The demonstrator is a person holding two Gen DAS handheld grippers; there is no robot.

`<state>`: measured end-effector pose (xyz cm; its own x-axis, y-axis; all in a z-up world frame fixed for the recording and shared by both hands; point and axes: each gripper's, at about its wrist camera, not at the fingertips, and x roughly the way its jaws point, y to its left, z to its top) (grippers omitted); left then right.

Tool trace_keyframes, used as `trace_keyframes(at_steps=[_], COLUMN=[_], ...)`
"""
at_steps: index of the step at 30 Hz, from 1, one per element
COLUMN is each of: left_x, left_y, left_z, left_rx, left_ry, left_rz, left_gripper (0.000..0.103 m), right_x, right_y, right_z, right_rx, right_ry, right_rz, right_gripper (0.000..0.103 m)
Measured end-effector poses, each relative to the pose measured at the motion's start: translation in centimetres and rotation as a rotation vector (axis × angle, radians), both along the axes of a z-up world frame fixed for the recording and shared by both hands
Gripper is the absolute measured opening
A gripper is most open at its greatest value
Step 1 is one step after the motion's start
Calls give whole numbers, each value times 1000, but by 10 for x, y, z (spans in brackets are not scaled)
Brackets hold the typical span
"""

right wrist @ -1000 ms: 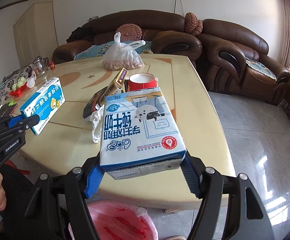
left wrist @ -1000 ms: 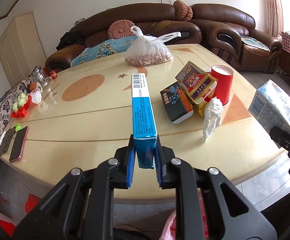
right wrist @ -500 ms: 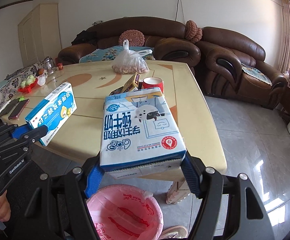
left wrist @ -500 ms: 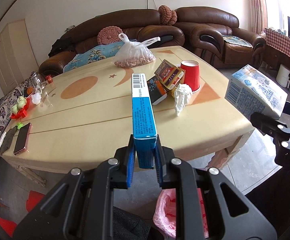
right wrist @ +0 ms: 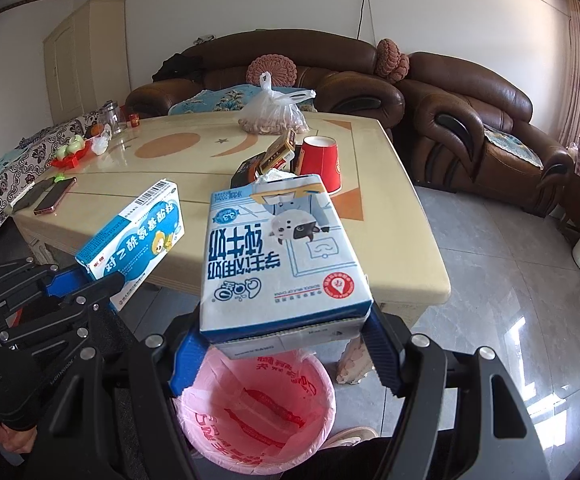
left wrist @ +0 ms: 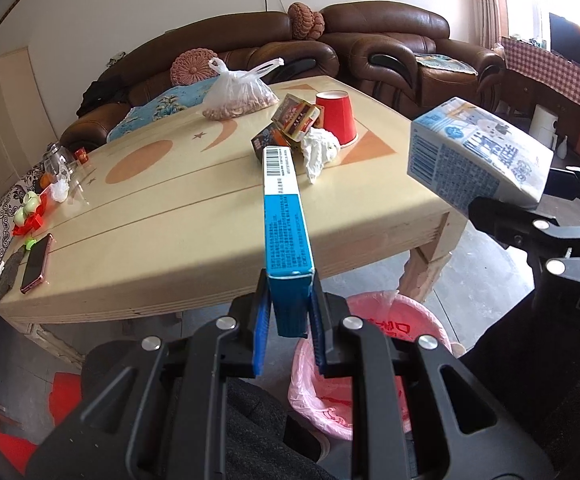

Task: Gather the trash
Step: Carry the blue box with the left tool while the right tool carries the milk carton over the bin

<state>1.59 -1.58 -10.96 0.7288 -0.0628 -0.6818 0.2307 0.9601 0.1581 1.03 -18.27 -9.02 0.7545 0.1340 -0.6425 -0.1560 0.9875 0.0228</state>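
Observation:
My left gripper (left wrist: 288, 326) is shut on a blue medicine box (left wrist: 284, 216), also seen in the right wrist view (right wrist: 134, 236). My right gripper (right wrist: 280, 340) is shut on a white and blue milk carton (right wrist: 280, 256), also seen in the left wrist view (left wrist: 478, 156). Both are held off the table's front edge, above a bin lined with a pink bag (right wrist: 258, 404) on the floor (left wrist: 354, 364). On the table (left wrist: 170, 216) lie a crumpled tissue (left wrist: 318, 150), a red paper cup (left wrist: 336, 118) and small cartons (left wrist: 296, 118).
A plastic bag of nuts (left wrist: 240, 94) stands at the table's far side. A phone (left wrist: 36, 258), a glass jar (left wrist: 56, 160) and small items lie at its left end. Brown sofas (right wrist: 470, 120) stand behind. Tiled floor (right wrist: 510, 320) lies to the right.
Both grippers have pulled back from the table with their boxes and now hang over the pink bin, which has come into fuller view below them.

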Motion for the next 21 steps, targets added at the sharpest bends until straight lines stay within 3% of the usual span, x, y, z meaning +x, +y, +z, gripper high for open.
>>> trace_keyframes(at_steps=[10, 21], left_x=[-15, 0], left_y=[-13, -26], left_z=[-26, -59], left_rx=[10, 27], left_ry=[76, 178], left_rz=[-81, -113], left_gripper=[19, 19], right_x=[-8, 5], right_y=[-7, -15], right_z=[-27, -70], right_rx=[25, 39], right_ry=[72, 171], right_rz=[-34, -58], right_gripper=[67, 67])
